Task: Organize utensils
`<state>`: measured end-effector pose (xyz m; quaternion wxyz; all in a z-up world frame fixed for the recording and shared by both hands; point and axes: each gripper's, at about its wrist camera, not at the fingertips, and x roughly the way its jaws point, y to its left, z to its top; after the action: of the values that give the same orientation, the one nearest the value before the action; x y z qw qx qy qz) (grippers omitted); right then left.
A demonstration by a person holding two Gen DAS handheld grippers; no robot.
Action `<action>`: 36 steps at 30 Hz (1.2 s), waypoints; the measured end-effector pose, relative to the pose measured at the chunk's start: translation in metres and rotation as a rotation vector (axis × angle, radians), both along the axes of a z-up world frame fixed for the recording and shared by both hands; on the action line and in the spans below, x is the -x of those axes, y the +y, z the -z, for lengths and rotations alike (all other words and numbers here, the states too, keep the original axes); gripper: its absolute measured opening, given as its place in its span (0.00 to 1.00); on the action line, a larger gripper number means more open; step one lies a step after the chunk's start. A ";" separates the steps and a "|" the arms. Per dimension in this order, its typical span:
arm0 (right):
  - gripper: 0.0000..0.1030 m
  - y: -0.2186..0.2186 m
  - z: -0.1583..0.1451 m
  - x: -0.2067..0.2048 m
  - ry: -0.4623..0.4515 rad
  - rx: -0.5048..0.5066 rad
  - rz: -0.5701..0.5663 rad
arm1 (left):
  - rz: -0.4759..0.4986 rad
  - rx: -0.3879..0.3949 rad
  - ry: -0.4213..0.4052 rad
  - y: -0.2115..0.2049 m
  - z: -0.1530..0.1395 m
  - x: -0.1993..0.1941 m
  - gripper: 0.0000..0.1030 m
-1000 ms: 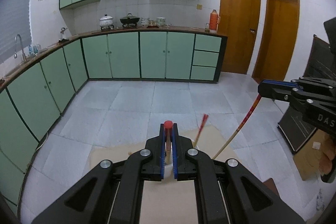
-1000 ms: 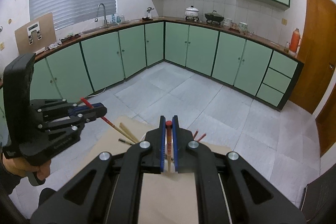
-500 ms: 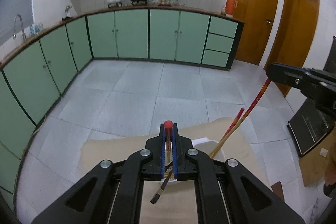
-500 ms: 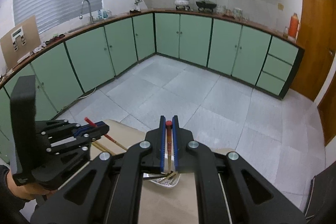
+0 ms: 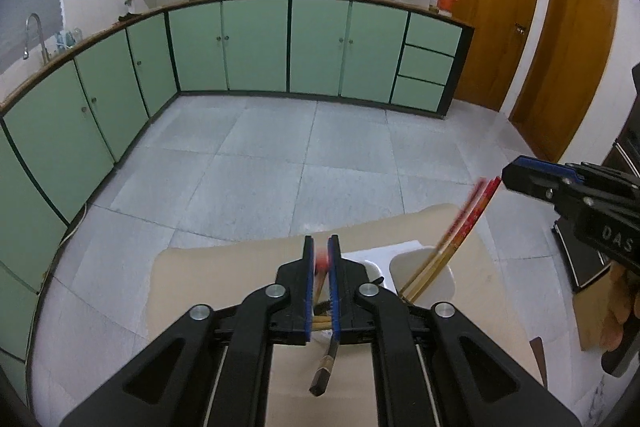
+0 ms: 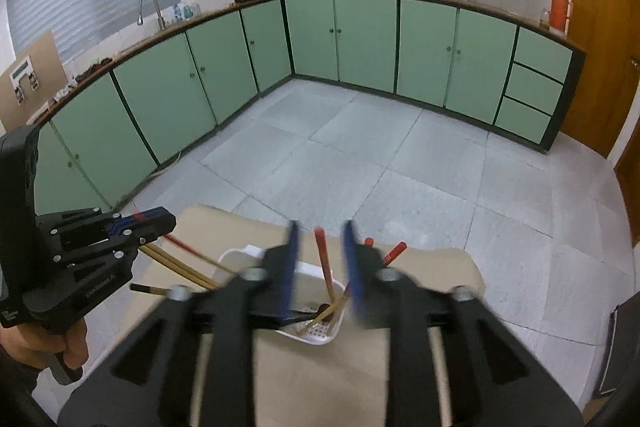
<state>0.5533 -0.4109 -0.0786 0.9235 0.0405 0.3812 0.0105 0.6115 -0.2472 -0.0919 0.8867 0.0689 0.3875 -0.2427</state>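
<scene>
Our right gripper [image 6: 320,263] is opening, its red-tipped chopstick [image 6: 325,267] loose between the jaws above the white holder [image 6: 320,337]; only our left gripper's [image 5: 321,283] view shows that gripper's narrow, opening jaws around another chopstick [image 5: 320,279].

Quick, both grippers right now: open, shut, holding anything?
Left gripper: jaws opening, red-tipped chopstick between them, over the white holder.
Right gripper: jaws opening, pads clear of its chopstick.
</scene>
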 end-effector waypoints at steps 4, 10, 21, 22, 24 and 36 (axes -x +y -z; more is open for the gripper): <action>0.30 0.000 -0.013 0.013 -0.047 0.012 0.005 | -0.009 0.013 -0.036 0.006 -0.016 0.008 0.33; 0.74 -0.008 -0.022 0.050 -0.137 0.032 0.091 | -0.032 0.022 -0.107 0.026 -0.038 0.036 0.72; 0.93 -0.015 0.001 0.157 -0.223 -0.061 0.237 | -0.111 0.028 -0.163 0.090 -0.036 0.113 0.94; 0.94 -0.010 0.003 0.170 -0.235 -0.042 0.233 | -0.116 0.023 -0.173 0.094 -0.036 0.121 0.94; 0.95 0.007 0.009 0.200 -0.264 0.033 0.235 | -0.126 0.018 -0.199 0.106 -0.032 0.147 0.94; 0.95 0.100 0.036 0.325 -0.277 0.086 0.161 | -0.189 0.098 -0.214 0.163 -0.001 0.286 0.94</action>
<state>0.2281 -0.3107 -0.1144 0.9660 0.0296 0.2459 -0.0744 0.3255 -0.0845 -0.0912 0.9441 0.0141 0.2832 -0.1679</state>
